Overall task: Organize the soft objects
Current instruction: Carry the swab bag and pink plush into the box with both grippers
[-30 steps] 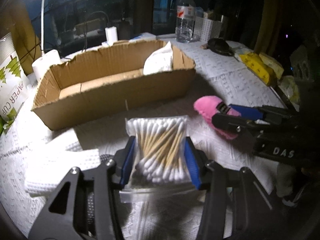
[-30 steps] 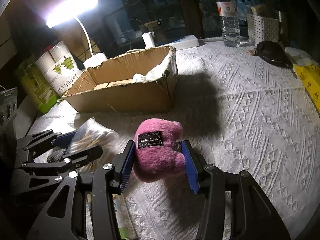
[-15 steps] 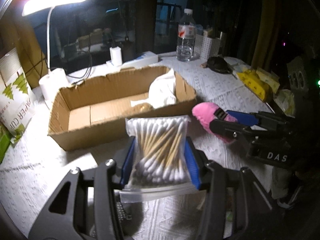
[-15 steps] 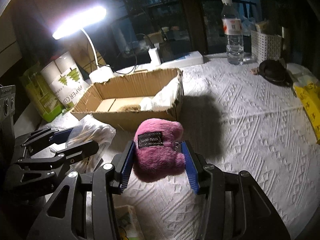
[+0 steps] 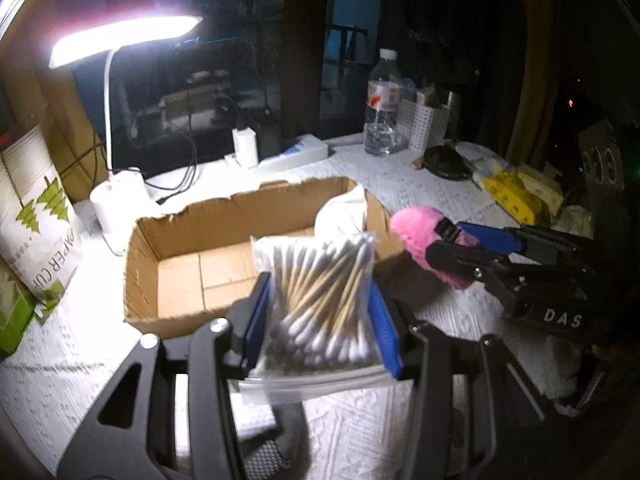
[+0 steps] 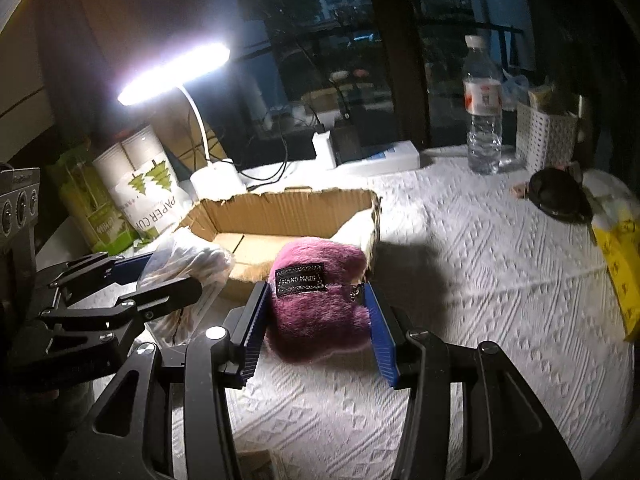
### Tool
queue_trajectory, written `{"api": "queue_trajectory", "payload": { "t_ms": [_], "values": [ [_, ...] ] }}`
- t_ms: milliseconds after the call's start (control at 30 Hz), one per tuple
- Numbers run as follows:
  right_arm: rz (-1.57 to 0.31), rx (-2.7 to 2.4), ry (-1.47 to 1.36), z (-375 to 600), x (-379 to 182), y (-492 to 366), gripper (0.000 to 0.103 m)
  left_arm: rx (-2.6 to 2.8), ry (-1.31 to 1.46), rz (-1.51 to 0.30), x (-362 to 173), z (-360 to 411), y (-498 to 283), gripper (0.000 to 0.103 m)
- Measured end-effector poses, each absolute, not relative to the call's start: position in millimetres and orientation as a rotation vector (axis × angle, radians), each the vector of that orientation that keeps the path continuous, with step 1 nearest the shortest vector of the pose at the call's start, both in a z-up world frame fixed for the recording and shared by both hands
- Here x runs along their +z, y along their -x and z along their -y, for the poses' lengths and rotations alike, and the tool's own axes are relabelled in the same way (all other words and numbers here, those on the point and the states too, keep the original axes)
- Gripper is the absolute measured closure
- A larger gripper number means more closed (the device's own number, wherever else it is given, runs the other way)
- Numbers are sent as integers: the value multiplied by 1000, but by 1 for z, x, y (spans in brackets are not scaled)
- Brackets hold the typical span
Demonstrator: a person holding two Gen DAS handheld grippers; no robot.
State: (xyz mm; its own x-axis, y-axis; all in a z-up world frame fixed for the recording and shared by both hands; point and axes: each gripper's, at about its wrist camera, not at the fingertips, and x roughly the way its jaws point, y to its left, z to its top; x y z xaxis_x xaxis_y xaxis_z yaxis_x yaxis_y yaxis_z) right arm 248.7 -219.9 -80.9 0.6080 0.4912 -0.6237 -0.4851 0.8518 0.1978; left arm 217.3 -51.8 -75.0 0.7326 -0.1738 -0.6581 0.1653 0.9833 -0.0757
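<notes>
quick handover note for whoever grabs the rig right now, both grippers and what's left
Left gripper: shut on the bag of cotton swabs, held in the air in front of the cardboard box.
Right gripper: shut on the pink plush pouch, also off the table, near the box's right end.
Box: a white cloth already sits at its right end; the rest of the floor is bare.
Done: both items picked up.
Left: probably carry each over the box, release inside, then check the white tablecloth for more soft items.
</notes>
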Motion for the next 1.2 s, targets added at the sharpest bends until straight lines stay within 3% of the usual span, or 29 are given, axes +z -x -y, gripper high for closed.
{"api": "queue_trajectory", "payload": {
  "t_ms": [433,1200],
  "values": [
    [-698,580,17,205,-70,-274,53,-129,-7,-681,-65,26,-249,55],
    [-760,614,66,170,-101,-331,53,-43,63,-803,-131,-8,-320,55]
  ]
}}
